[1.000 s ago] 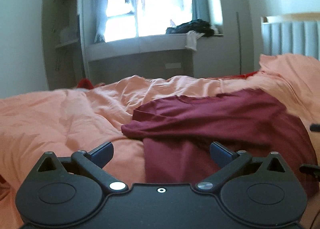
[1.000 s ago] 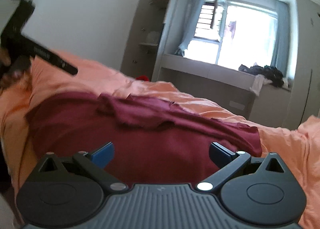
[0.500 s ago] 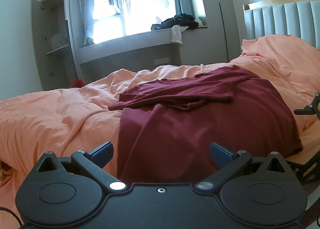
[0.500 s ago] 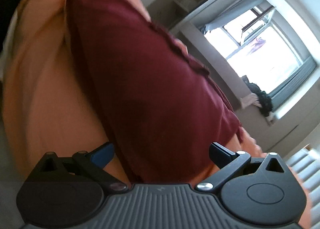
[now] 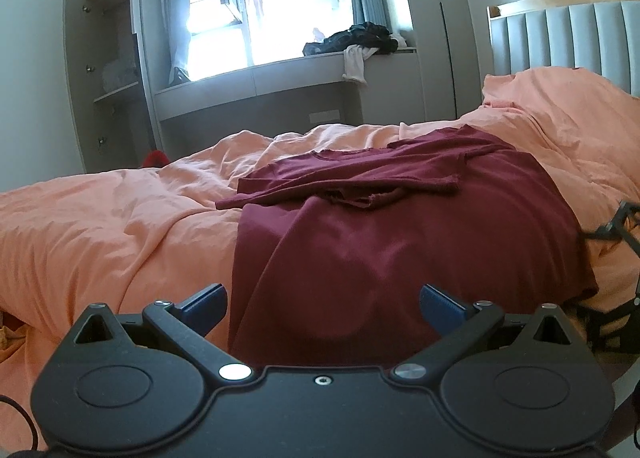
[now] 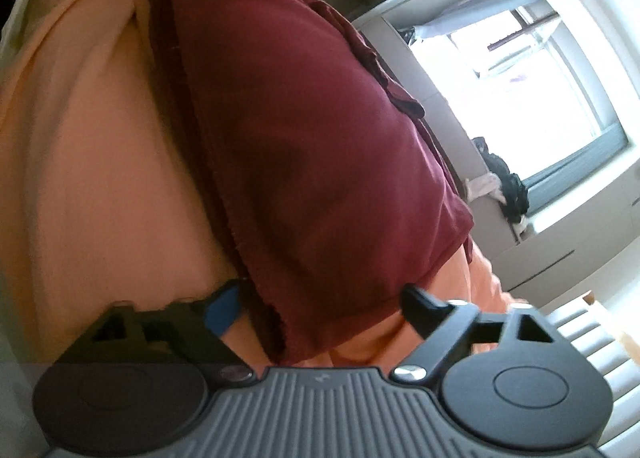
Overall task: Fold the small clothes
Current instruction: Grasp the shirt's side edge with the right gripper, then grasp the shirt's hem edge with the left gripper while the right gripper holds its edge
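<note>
A dark red cotton T-shirt [image 5: 400,225] lies spread on the orange-covered bed [image 5: 100,225]. The left hand-held gripper [image 5: 323,304] hovers wide open at its hem. The right hand-held gripper [image 6: 320,304], tilted, gapes around the shirt's edge without pinching it.

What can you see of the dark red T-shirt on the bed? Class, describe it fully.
The dark red cotton-looking T-shirt lies spread on the rumpled peach-orange duvet, neckline toward the window. Both short sleeves are folded across the chest, their raw edges overlapping; the body is wrinkled and its hem hangs over the near bed edge. The open right tongs straddle that hem; the open left tongs hover apart from it.
</note>
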Demonstrator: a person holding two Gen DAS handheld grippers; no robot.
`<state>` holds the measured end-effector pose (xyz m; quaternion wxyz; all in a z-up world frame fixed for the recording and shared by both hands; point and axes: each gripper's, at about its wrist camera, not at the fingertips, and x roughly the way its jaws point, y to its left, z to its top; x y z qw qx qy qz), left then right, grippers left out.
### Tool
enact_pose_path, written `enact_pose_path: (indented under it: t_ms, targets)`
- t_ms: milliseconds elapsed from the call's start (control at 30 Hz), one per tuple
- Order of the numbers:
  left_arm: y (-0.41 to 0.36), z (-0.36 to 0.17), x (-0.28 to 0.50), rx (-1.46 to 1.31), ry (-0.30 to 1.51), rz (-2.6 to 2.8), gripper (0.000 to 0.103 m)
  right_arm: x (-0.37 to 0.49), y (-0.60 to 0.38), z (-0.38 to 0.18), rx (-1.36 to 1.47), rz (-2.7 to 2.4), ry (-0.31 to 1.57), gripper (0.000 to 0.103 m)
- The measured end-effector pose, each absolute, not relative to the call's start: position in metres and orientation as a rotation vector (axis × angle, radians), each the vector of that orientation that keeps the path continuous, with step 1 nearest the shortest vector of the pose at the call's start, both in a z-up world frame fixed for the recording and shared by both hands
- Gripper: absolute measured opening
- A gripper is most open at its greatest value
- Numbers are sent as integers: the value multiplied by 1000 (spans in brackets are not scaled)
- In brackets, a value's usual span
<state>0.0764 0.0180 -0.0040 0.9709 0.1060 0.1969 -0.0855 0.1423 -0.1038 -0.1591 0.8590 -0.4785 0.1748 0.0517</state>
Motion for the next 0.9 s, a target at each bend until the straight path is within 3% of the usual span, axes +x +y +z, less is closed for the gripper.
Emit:
enact_pose_path:
  t_ms: [33, 233, 700, 900]
  targets:
    - [17, -5, 76, 216, 398, -174, 102, 141, -102, -162, -1028, 110, 368, 49]
    - [12, -8, 68, 245, 375, -206, 102, 137, -103, -164, -1052, 139, 375, 10]
    - [-59, -41, 46, 443, 285, -371, 102, 107, -150, -16, -564, 313, 335, 6]
    - [-90, -59, 67, 591, 218, -157, 102, 108, -166, 18, -494, 313, 266, 6]
